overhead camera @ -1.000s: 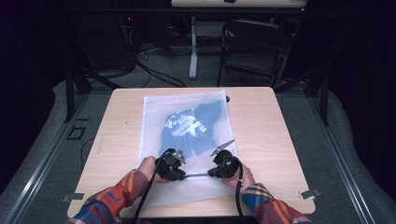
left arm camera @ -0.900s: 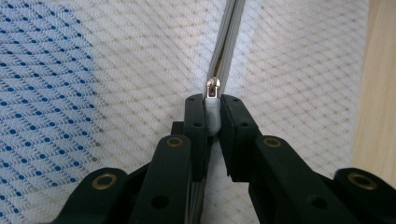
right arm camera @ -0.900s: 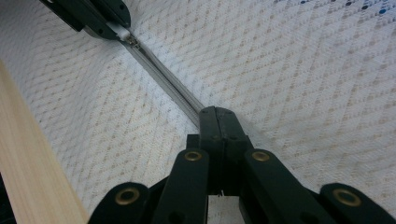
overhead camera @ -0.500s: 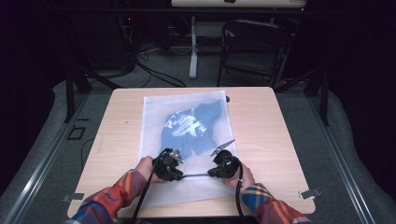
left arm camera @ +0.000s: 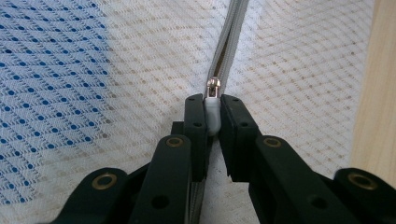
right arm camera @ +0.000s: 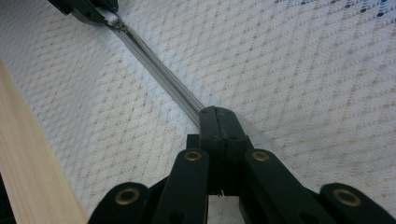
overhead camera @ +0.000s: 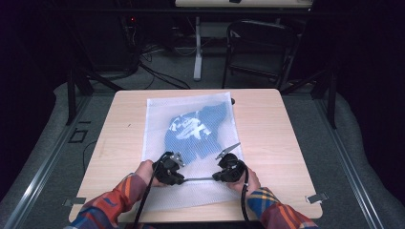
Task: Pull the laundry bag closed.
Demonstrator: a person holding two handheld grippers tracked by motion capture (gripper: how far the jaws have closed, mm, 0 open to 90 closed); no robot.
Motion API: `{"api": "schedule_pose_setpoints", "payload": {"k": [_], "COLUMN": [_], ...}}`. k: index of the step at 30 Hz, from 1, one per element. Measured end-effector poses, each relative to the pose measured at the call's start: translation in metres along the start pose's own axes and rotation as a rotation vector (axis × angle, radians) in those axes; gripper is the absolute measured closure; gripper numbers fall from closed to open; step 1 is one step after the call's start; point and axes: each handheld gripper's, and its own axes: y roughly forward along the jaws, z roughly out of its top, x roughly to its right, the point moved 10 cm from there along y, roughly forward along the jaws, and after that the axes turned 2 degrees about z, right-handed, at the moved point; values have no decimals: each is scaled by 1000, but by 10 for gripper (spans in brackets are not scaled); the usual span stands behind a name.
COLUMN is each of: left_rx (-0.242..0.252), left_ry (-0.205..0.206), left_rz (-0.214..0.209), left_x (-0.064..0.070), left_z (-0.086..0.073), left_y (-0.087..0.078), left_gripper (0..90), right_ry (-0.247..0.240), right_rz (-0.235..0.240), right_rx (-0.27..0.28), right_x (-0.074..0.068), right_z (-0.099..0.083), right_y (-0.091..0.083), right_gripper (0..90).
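The left gripper [left arm camera: 213,116] had its jaws pinched on the white zip pull [left arm camera: 213,117], the metal slider [left arm camera: 213,87] sitting just past the jaw tips. From there the grey zip [left arm camera: 229,42] ran on across the white mesh bag [left arm camera: 289,60]. The right gripper [right arm camera: 217,122] had its jaws pressed together on the zip [right arm camera: 154,74] itself, farther along the same line, with the left gripper [right arm camera: 88,9] showing at the far end.

From above, both grippers, left [overhead camera: 168,171] and right [overhead camera: 230,170], sat near the bag's [overhead camera: 191,107] near edge, the zip [overhead camera: 198,179] stretched straight between them. A blue garment [overhead camera: 198,133] with white print lay inside the bag, beyond the grippers. The bag lay flat at the middle of the table [overhead camera: 282,138]. Plaid sleeves [overhead camera: 112,205] reached in from the near edge.
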Motion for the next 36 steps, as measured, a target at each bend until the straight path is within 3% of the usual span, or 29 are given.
{"api": "schedule_pose_setpoints", "payload": {"k": [7,10,16,26,35,36], "left_rx": [5,3,18,19,21,21], "left_ry": [-6,-6,-25,-29,-18,-17], "left_rz": [6,6,-1,2,18,23], "left_x": [-1,-2,-2,-2,-3,-2], "left_z": [0,0,1,2,2,2], "left_y": [2,2,2,3,3,3], "left_gripper": [815,815,815,814,816,816], "right_ry": [7,-11,-19,-57,-95,-79], "right_rz": [-4,-18,-7,26,12,17], "right_rx": [-18,-34,-5,-3,-29,-16], "right_x": [-1,-4,-12,-33,-35,-34], "right_z": [0,2,13,32,32,32], "right_y": [-1,-1,0,25,31,31], "right_gripper": [900,896,899,895,886,886]}}
